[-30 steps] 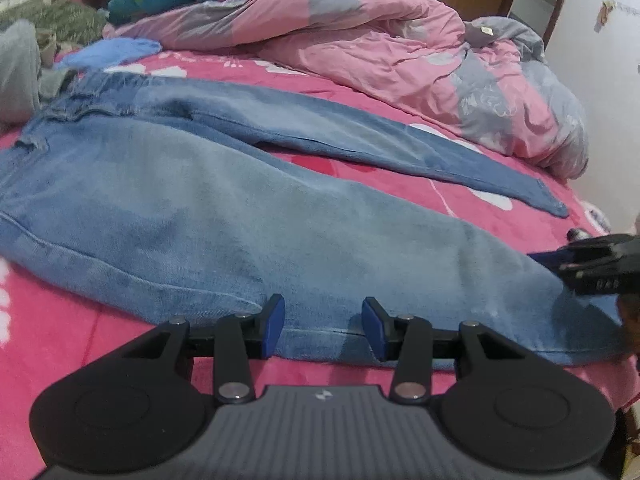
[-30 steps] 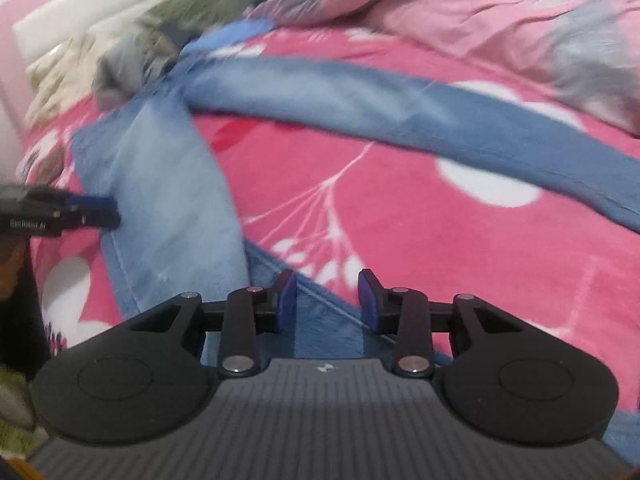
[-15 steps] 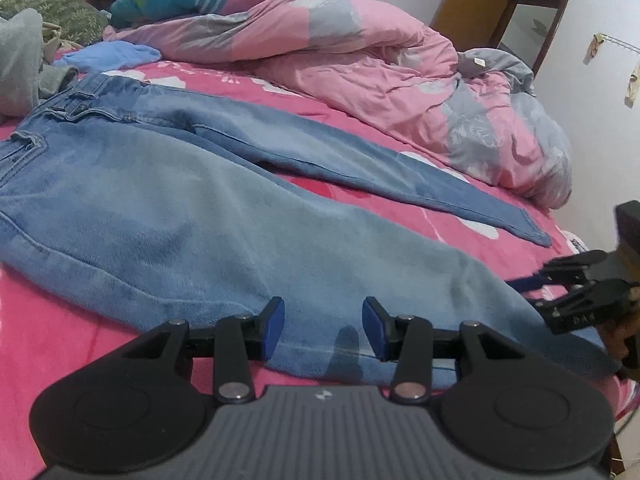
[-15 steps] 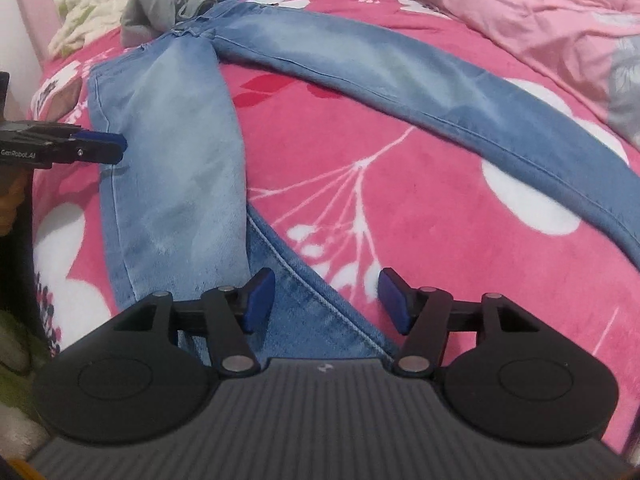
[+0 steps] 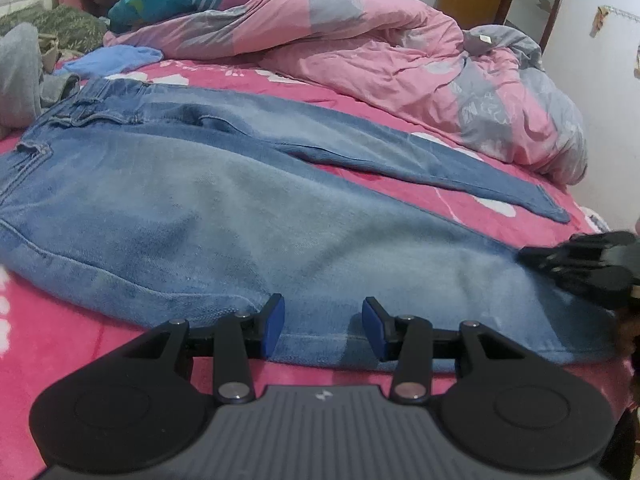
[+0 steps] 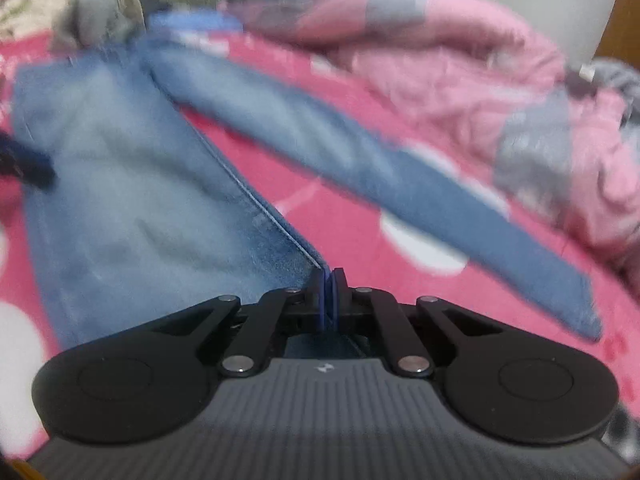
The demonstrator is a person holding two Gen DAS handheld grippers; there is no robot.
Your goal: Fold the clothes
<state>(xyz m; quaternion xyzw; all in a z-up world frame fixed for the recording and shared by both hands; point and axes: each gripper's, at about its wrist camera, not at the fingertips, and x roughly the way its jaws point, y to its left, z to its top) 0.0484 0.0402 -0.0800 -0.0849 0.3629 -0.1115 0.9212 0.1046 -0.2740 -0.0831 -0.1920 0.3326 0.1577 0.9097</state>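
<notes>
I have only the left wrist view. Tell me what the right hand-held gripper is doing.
Observer: The right hand-held gripper is shut on the jeans, pinching the near leg's hem corner.
Operator: Report whether the far leg is caught too.
Observer: No. In the right wrist view the far leg lies apart on the pink bedsheet, clear of the pads.
Operator: Give me the view quality there.
Observer: It is motion-blurred; the duvet is smeared.

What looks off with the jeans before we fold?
The jeans lie with their legs splayed in a V, pink sheet showing between them. The right gripper is shut on the near leg's hem; the left gripper is open.
</notes>
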